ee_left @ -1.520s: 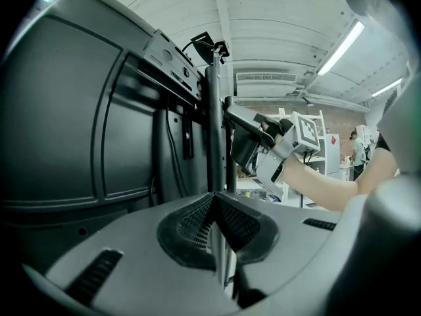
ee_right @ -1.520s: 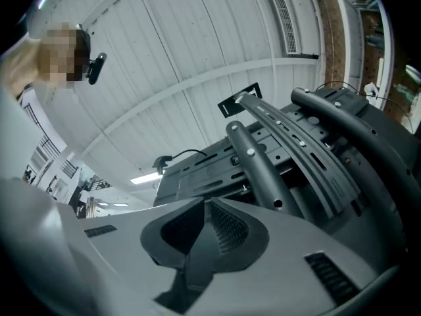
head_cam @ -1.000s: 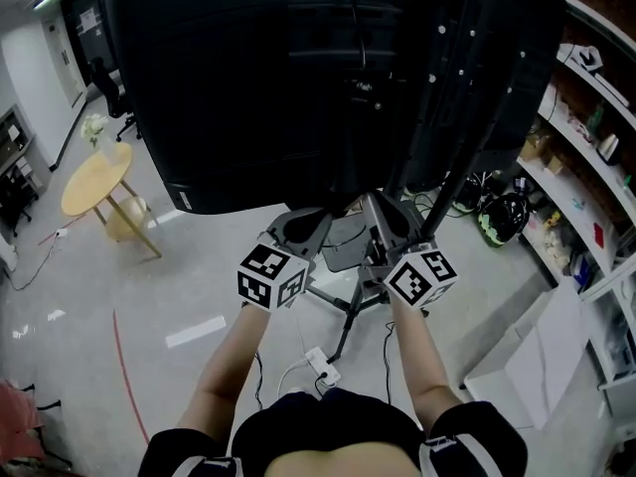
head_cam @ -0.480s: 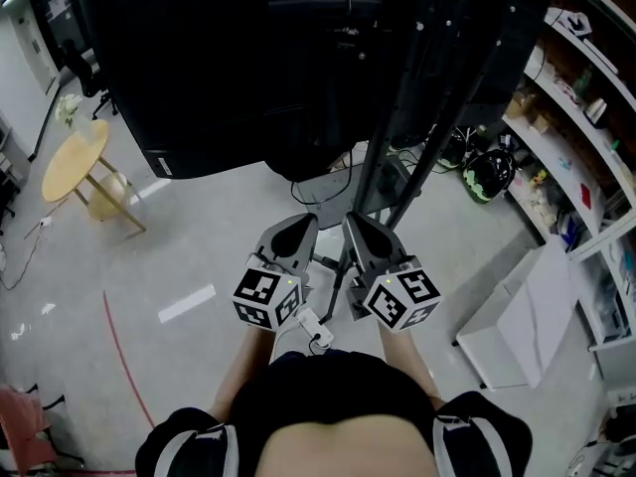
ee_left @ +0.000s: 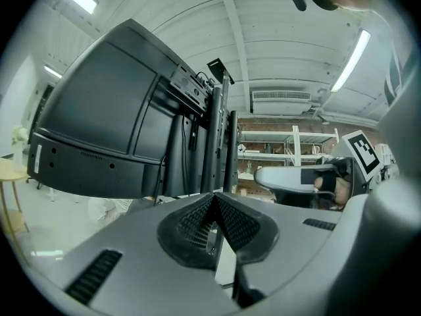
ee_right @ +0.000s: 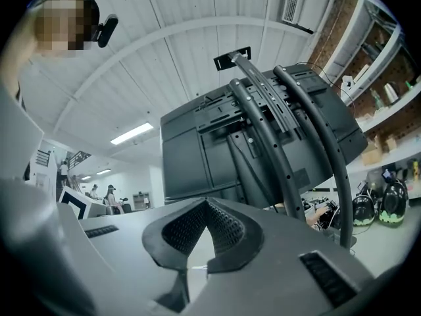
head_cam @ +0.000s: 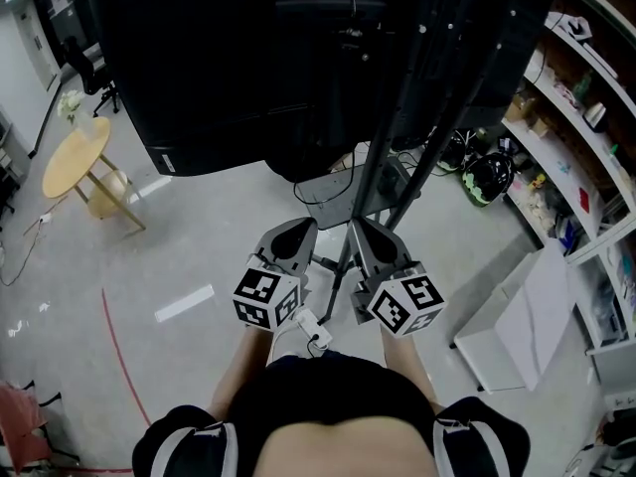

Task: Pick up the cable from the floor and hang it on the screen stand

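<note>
Pale grey floor (head_cam: 199,256), round wooden table (head_cam: 75,159), cluttered wall shelves (head_cam: 586,97)

The way ahead is blocked by the large black screen (head_cam: 248,68) and by the slanted poles of the screen stand (head_cam: 393,137), whose legs (head_cam: 336,271) are spread low in front. Open floor (head_cam: 189,256) is left toward the round table (head_cam: 75,167). The right side is closed by shelves (head_cam: 581,117) and a white panel (head_cam: 517,336)
</note>
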Tool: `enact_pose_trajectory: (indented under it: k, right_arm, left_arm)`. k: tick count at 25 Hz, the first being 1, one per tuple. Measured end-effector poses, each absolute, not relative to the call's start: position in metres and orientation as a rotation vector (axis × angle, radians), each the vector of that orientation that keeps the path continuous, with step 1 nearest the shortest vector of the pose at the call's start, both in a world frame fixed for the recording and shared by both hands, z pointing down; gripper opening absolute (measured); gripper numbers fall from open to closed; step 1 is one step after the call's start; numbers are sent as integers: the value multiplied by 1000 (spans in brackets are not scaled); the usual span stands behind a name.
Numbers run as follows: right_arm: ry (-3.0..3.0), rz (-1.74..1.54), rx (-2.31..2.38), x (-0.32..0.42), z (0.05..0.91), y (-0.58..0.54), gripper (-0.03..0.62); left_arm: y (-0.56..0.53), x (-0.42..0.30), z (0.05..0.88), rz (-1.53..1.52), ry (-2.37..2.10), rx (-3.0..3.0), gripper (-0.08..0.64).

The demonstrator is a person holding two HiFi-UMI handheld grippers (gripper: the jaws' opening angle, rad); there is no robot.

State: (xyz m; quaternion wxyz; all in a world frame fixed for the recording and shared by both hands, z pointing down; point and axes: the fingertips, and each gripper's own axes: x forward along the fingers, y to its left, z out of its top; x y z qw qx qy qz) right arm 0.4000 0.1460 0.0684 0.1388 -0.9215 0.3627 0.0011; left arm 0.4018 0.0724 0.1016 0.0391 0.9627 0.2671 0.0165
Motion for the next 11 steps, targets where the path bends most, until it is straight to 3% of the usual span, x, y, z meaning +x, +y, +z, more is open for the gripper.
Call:
enact_pose_trajectory:
  k: [11]
  right_arm:
    - [1093,-14,-2654,391,70,125,23]
  left_arm:
    - [55,390,108,97,788,2961,8]
